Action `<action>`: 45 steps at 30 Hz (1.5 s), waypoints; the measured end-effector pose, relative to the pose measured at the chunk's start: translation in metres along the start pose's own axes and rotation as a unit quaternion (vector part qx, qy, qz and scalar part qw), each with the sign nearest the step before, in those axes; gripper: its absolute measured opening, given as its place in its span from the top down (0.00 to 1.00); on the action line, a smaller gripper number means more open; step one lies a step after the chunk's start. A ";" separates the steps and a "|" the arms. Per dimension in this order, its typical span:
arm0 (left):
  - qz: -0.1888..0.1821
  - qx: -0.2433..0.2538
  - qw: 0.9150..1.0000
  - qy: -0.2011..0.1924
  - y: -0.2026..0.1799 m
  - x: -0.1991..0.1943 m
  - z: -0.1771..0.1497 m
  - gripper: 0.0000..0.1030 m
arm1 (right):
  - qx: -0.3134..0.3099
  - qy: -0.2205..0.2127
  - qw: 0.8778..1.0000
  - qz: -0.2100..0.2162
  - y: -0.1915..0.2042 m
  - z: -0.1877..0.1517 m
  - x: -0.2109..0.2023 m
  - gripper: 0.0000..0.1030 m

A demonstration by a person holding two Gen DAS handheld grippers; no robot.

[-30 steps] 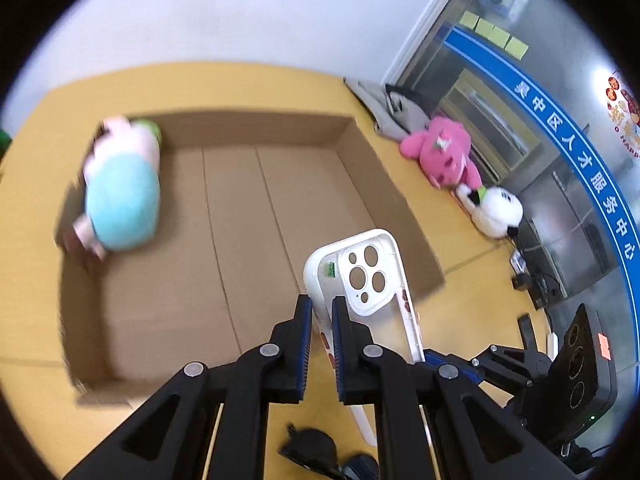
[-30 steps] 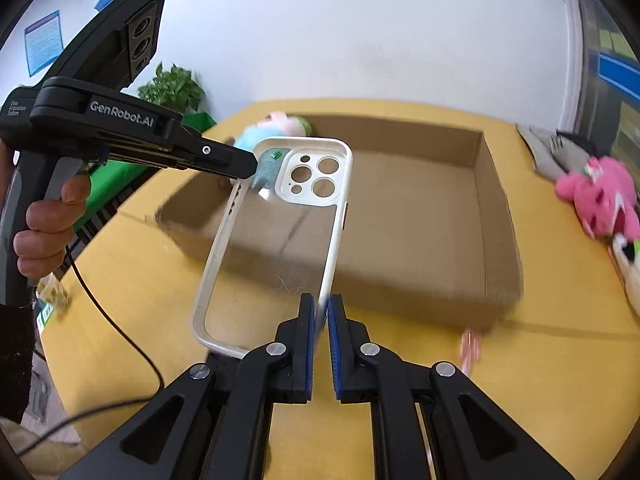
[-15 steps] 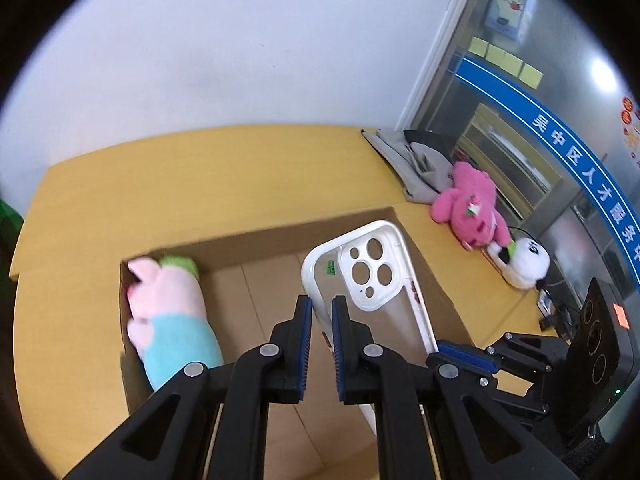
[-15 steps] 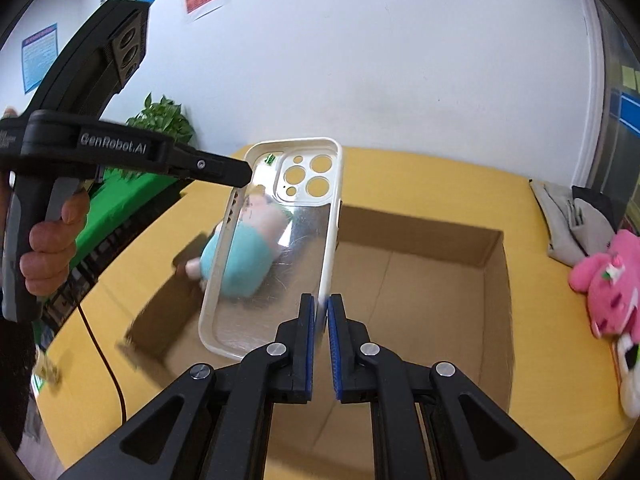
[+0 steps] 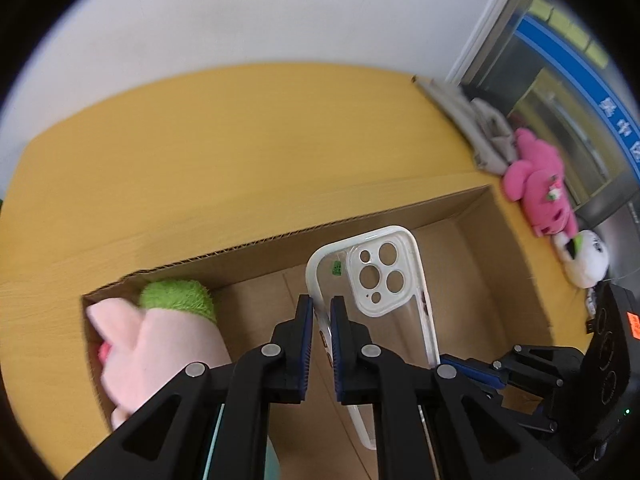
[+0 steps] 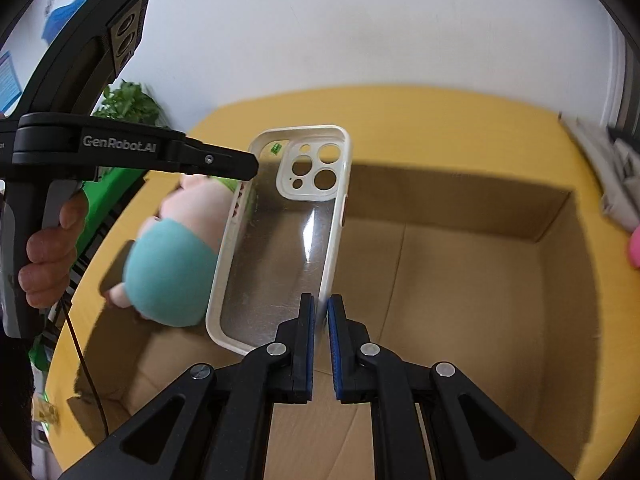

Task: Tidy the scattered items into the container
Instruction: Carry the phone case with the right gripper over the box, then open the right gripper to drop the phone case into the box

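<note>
Under me spreads the yellow wooden tabletop (image 5: 248,152), filling the middle of my left view and curving off to a rounded edge at upper left. Sitting right on it, the open brown cardboard box (image 5: 404,216), far wall across the centre of frame. Over at the right edge, a crumpled grey cloth (image 5: 476,128) lies on the wood; just below it, a bright pink plush toy (image 5: 540,188), then a white plush toy with black patches (image 5: 586,258). From my right view the same tabletop (image 6: 440,120) wraps around the box (image 6: 460,216), which fills centre and right.
</note>
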State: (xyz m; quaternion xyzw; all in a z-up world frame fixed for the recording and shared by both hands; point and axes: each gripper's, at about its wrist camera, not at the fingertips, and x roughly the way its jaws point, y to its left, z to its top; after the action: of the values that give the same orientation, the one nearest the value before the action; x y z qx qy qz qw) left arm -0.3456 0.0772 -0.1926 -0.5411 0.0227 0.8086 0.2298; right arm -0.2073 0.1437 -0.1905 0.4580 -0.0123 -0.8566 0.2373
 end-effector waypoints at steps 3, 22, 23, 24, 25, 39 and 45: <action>0.009 -0.002 1.000 0.024 0.006 0.030 0.000 0.93 | 0.015 0.026 1.000 -0.002 -0.011 -0.001 0.025 0.92; 0.068 -0.017 0.995 0.072 0.016 0.072 -0.004 0.86 | 0.025 0.090 0.996 0.005 -0.012 -0.003 0.075 0.90; 0.061 -0.026 0.995 0.068 0.017 0.070 -0.005 0.85 | 0.024 0.088 0.996 0.005 -0.012 -0.004 0.075 0.89; 0.056 -0.031 0.996 0.066 0.018 0.068 -0.005 0.84 | 0.025 0.087 0.996 0.006 -0.012 -0.004 0.075 0.88; 0.051 -0.035 0.996 0.065 0.018 0.066 -0.006 0.84 | 0.026 0.084 0.996 0.007 -0.012 -0.005 0.074 0.88; 0.027 -0.026 0.996 -0.082 -0.012 -0.074 -0.048 0.70 | 0.012 -0.025 0.999 0.016 0.004 -0.005 -0.023 0.07; 0.041 -0.001 0.973 -0.229 -0.043 -0.187 -0.117 0.23 | -0.039 -0.174 0.984 -0.010 0.050 -0.025 -0.139 0.00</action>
State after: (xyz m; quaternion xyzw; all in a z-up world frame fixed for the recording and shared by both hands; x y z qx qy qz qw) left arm -0.1698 0.0176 -0.0662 -0.3407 -0.0093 0.9197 0.1948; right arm -0.1029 0.1628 -0.0846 0.2929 -0.0152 -0.9253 0.2405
